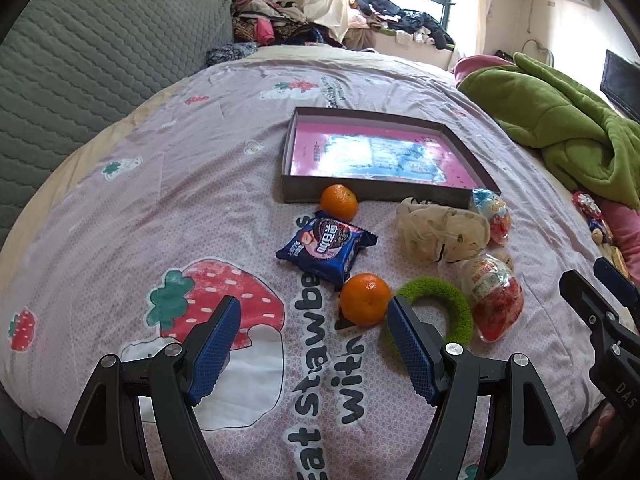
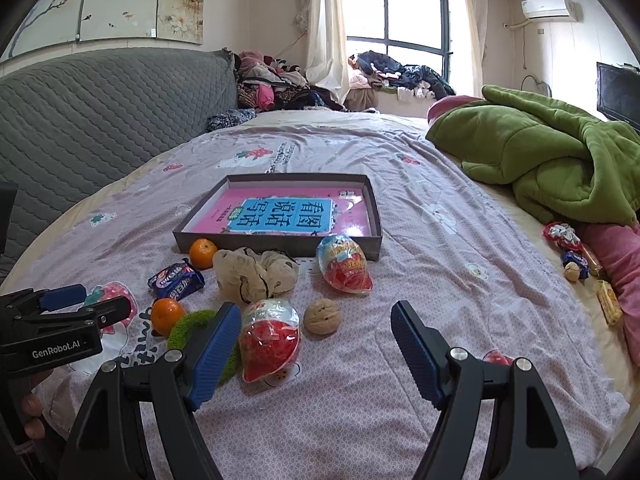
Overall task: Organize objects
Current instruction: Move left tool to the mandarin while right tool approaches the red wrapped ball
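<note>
A shallow dark box (image 1: 372, 194) (image 2: 376, 216) with a pink book inside lies on the bed. In front of it are two oranges (image 1: 339, 202) (image 1: 365, 299), a blue biscuit pack (image 1: 326, 249) (image 2: 176, 280), a beige net pouch (image 1: 440, 234) (image 2: 252, 270), a green ring (image 1: 448, 292) (image 2: 188, 326), two egg-shaped toy packs (image 2: 344, 264) (image 2: 270, 338) and a walnut (image 2: 322, 316). My left gripper (image 1: 314, 312) (image 2: 86, 300) stands open, its right finger beside the near orange (image 2: 168, 316). My right gripper (image 2: 314, 316) (image 1: 588, 276) stands open over the near toy pack and the walnut, touching neither.
A green blanket (image 2: 552, 160) (image 1: 560, 120) is heaped at the right, with small snacks (image 2: 576, 252) beside a pink cloth. A grey quilted headboard (image 1: 100, 64) (image 2: 100, 116) stands at the left. Clothes (image 2: 276, 84) are piled by the window at the back.
</note>
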The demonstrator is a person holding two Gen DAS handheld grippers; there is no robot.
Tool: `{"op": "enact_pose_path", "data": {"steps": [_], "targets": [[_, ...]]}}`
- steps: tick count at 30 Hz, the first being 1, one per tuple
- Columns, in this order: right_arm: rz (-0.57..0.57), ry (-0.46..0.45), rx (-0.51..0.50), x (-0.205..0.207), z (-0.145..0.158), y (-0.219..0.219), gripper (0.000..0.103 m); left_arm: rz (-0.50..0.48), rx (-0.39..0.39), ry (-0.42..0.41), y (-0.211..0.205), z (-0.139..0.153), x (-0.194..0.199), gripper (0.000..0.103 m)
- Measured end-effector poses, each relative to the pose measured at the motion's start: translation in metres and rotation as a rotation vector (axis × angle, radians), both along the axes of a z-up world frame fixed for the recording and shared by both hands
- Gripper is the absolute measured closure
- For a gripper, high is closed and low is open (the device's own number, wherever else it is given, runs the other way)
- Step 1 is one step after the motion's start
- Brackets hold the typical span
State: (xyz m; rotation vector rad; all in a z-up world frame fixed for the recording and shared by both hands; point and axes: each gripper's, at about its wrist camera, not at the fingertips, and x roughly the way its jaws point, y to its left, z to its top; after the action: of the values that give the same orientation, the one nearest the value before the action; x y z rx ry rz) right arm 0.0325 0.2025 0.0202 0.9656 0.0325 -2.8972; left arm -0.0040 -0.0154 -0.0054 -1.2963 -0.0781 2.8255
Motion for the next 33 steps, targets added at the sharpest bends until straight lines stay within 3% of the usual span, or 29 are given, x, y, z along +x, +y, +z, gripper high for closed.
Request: {"op": "enact_pose_path", "data": {"steps": [10,28,33], "targets": [[0.037,-0.042,-0.001,-0.004,-0.014,-0.006,0.026,-0.013,-0.002,-0.027,0.002,-0.014,-0.007,0.026],[0.056,-0.084,-0.054,-0.021,-0.035,-0.011,0.027,-0.032,0.082,-0.065,0.008,-0.036,-0.042,0.026],[0.054,-0.098,-0.05,-0.028,-0.041,-0.015,0.031,-0.034,0.092,-0.085,0.012,-0.044,-0.049,0.026]]}}
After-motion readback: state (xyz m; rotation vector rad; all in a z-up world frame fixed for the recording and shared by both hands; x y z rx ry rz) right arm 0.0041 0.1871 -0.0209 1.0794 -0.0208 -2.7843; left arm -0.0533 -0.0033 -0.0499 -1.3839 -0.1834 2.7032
